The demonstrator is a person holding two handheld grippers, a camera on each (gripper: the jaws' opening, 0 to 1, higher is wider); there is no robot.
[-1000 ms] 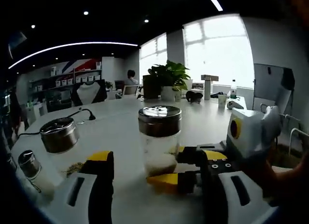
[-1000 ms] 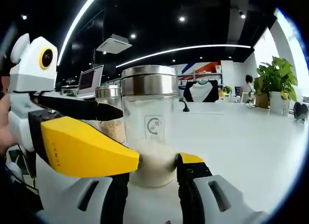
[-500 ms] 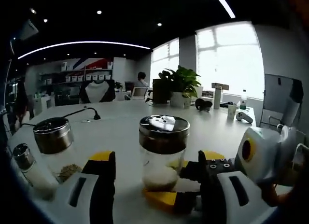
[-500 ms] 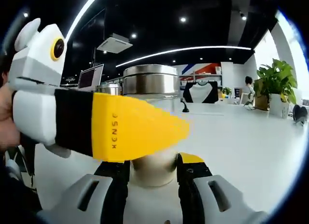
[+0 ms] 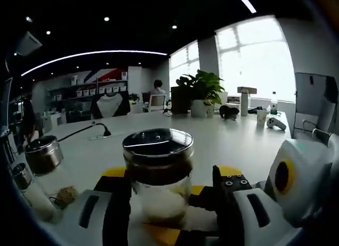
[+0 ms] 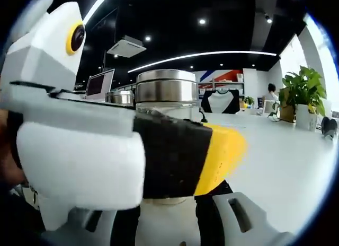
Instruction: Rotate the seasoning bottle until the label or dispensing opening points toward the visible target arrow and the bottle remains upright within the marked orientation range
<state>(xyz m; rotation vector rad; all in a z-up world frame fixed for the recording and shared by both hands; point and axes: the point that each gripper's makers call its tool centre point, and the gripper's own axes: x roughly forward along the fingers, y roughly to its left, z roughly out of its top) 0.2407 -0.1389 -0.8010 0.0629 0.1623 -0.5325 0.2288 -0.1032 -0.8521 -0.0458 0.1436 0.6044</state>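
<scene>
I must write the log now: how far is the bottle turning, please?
Done: the bottle stands upright between the left gripper jaws. In hand: the right gripper also sits at its base; a firm grip is unclear. Left: the turn itself; I cannot see any arrow or label direction.

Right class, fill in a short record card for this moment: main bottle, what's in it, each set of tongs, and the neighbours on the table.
main bottle: seasoning bottle, glass, metal lid, upright on the white table
contents: white granules in the lower part
left tongs: jaws either side of the bottle; contact unclear
right tongs: jaws at the bottle's base, contact hidden by the left tongs crossing in front
neighbours: second jar and small shaker
</scene>
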